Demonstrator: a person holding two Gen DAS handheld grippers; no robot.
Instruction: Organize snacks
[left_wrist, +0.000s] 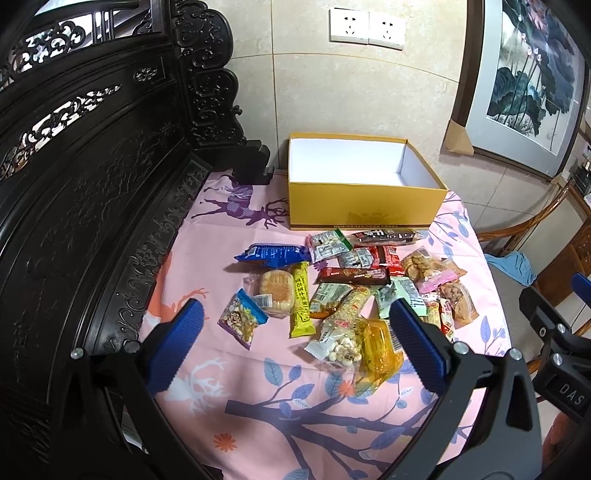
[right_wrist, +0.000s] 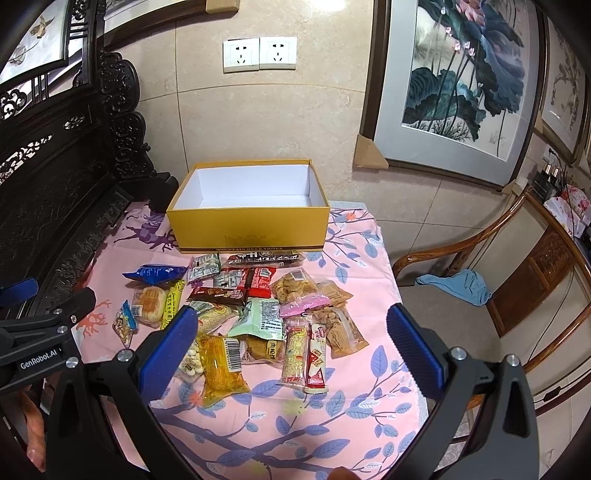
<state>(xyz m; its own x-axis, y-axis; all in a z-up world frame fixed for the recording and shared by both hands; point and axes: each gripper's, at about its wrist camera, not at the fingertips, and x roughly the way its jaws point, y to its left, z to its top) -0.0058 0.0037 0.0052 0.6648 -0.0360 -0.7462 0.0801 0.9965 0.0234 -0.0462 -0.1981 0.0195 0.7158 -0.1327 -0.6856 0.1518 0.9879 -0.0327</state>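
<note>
Snacks (left_wrist: 351, 291) lie scattered on the counter (left_wrist: 258, 424) before an empty yellow box (left_wrist: 364, 201), ahead of both hand-held grippers; left hand-held gripper (left_wrist: 295, 339) and right hand-held gripper (right_wrist: 291, 345) hover spread wide, neither clearly nearer.

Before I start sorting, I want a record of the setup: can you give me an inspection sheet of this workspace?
Surface: pink tablecloth printed with deer, branches and leaves, spread flat.
Job's things: yellow box open and empty, at the far side; pile of wrapped snacks loose on the cloth in front of it, none boxed yet.
Clutter: nothing seen on the cloth besides the snacks.
Grippers: left gripper and right gripper both open, holding nothing, over the near edge of the pile.
Cables: nothing seen on the table; some wires at the far right, too small to tell.
Surroundings: carved dark furniture on the left, wall sockets, framed painting, wooden chair with a blue cloth.
</note>
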